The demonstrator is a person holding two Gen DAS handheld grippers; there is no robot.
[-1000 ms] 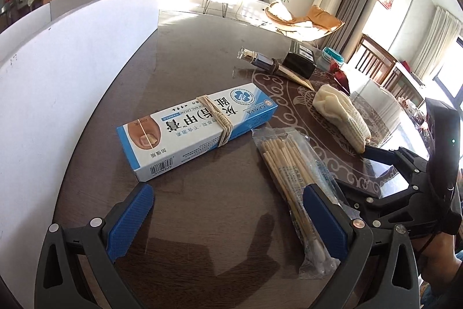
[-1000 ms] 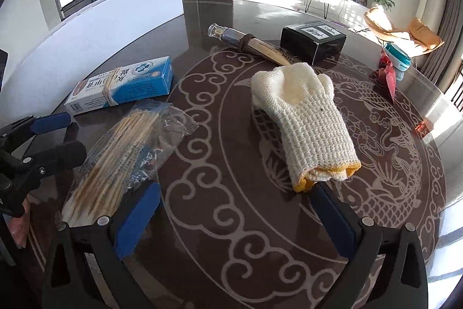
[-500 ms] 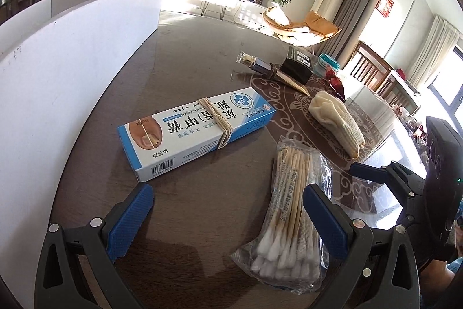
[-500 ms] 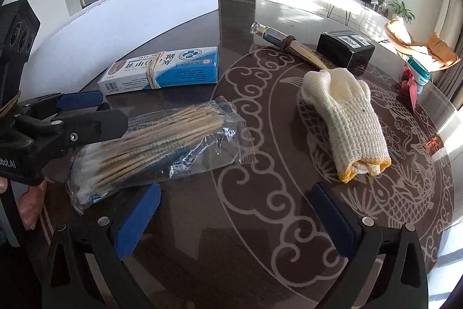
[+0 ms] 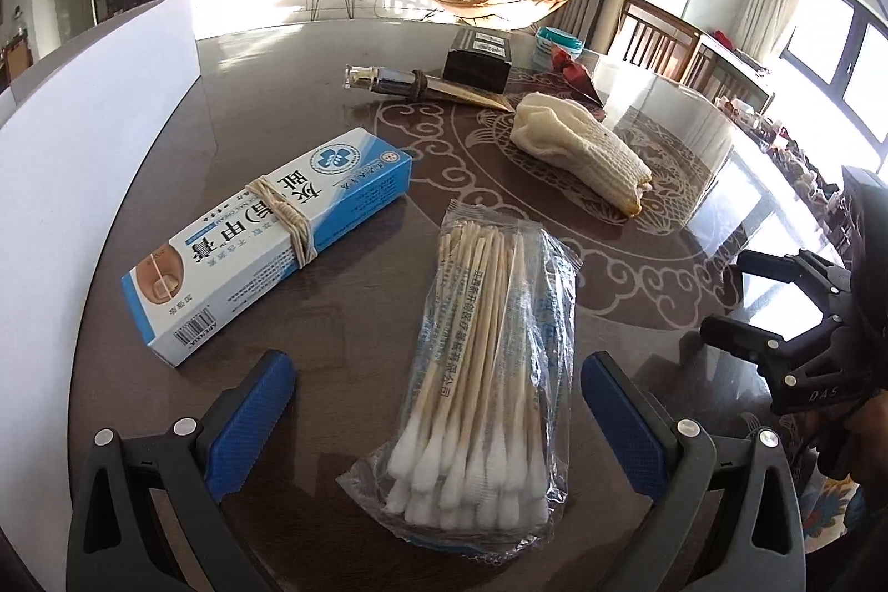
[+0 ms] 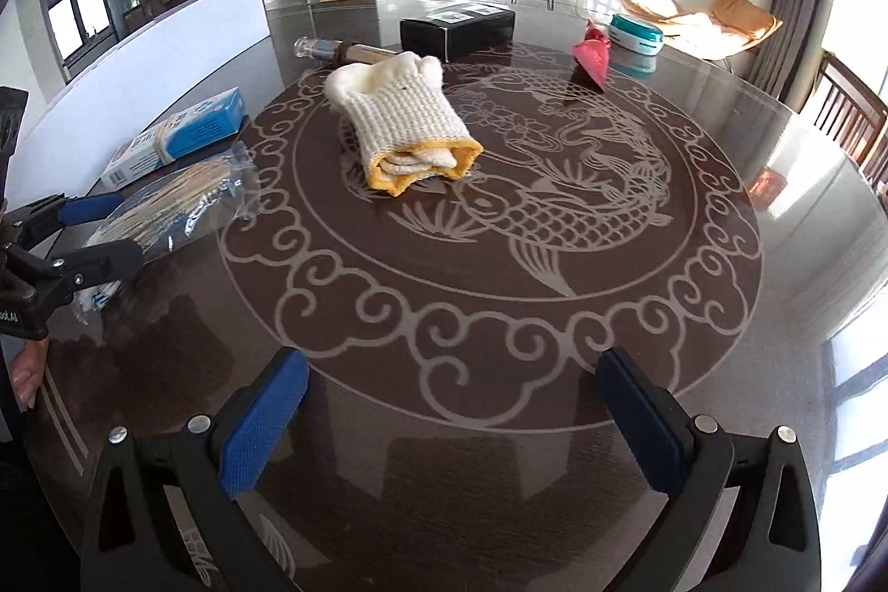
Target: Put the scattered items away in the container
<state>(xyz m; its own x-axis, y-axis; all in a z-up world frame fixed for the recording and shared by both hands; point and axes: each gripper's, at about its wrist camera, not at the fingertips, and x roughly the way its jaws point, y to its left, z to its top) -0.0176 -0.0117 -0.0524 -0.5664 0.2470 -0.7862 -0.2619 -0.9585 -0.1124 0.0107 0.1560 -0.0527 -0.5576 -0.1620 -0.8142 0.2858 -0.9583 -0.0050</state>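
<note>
— How far along?
— Barely begun, I judge. My left gripper (image 5: pixel 438 417) gapes around the cotton-swab bag (image 5: pixel 488 370); my right gripper (image 6: pixel 452 417) hangs wide, empty. Everything lies on the table (image 6: pixel 555 425).

Bright daylight from the windows (image 6: pixel 854 403) makes glare on the glossy table (image 6: pixel 777 187); edges are bent, corners dark.

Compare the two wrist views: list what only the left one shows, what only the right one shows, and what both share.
Only the left wrist view: the swab pack's white cotton tips between the open left gripper, and the box's barcode end.

Only the right wrist view: the gloves' yellow cuff opening, the fish inlay, and nothing between the open right gripper.

Both: cotton swab pack, blue ointment box, knit gloves, black box, table.
</note>
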